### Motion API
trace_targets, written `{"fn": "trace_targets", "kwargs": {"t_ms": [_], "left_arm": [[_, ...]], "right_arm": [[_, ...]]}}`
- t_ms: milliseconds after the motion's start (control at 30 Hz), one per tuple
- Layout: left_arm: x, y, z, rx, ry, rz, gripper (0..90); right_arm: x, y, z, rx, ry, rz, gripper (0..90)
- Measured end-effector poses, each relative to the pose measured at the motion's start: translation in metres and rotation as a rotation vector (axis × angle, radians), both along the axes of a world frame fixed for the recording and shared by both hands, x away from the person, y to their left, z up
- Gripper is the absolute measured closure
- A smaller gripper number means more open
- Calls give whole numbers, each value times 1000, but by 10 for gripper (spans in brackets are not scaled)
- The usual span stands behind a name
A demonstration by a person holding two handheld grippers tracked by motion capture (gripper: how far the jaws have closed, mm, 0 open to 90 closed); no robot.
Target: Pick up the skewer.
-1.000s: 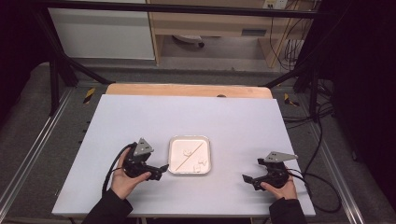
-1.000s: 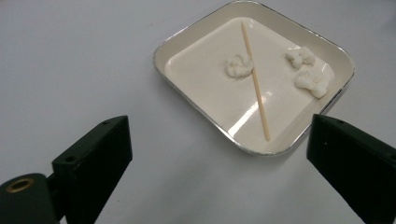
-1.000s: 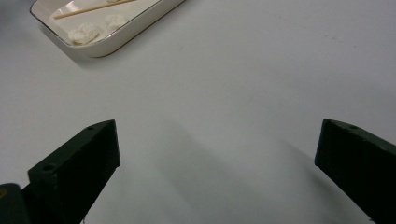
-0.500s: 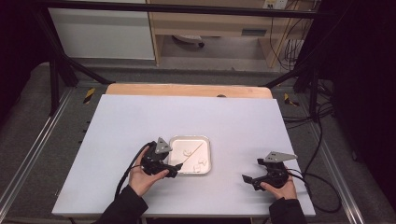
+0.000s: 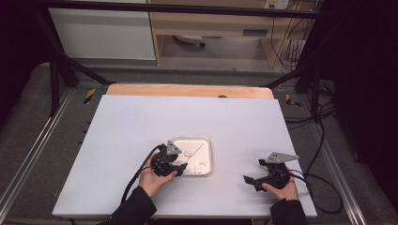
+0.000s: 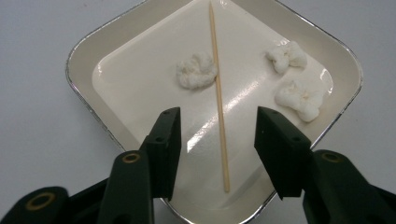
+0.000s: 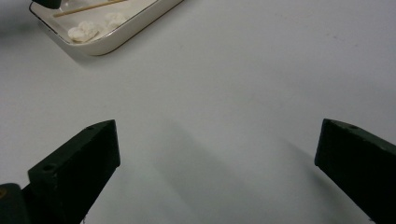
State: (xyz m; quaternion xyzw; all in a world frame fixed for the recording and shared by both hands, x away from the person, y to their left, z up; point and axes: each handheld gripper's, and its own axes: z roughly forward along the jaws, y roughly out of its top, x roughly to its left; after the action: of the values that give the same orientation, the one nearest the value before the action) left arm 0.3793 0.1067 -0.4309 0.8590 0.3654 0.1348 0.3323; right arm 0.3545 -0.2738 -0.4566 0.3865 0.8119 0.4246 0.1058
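Left gripper view: the left tongs (image 6: 217,140) hang over the near corner of a shallow white tray (image 6: 84,51), jaws half-open and straddling the lower end of a thin wooden skewer (image 6: 218,98). The jaws have just been closing, yet clear gaps remain on both sides of the skewer, so nothing is gripped so far. The skewer lies flat on the tray floor, running from the near corner toward the far one. Three white puffs rest loose in the tray: one (image 6: 196,70) just beside the skewer, two (image 6: 286,56) (image 6: 301,99) farther off toward the opposite rim.

High view: the tray (image 5: 206,143) sits near the middle of the surface (image 5: 117,122), with the left tongs (image 5: 180,166) at its near-left edge. The right tongs (image 5: 248,180) rest well apart, low on the surface; in the right gripper view its jaws stand wide with nothing between them.

Judged progress: early. The work appears to be picking up the skewer, perhaps to spear the puffs. Approach and alignment look done; closing onto the skewer, lifting it, and anything involving the puffs remain.
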Motion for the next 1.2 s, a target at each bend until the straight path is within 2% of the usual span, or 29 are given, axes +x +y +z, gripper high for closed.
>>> {"fn": "trace_targets", "kwargs": {"t_ms": [333, 500, 933, 1200], "left_arm": [[0, -6, -5, 17, 15, -6, 691], [0, -10, -8, 34, 5, 3, 753], [-4, -15, -11, 36, -27, 39, 870], [-6, -16, -12, 14, -32, 70, 883]], "right_arm": [[0, 0, 0, 2, 1, 0, 8], [0, 0, 0, 2, 0, 1, 8], [0, 0, 0, 2, 1, 0, 8], [0, 0, 0, 5, 0, 0, 8]]}}
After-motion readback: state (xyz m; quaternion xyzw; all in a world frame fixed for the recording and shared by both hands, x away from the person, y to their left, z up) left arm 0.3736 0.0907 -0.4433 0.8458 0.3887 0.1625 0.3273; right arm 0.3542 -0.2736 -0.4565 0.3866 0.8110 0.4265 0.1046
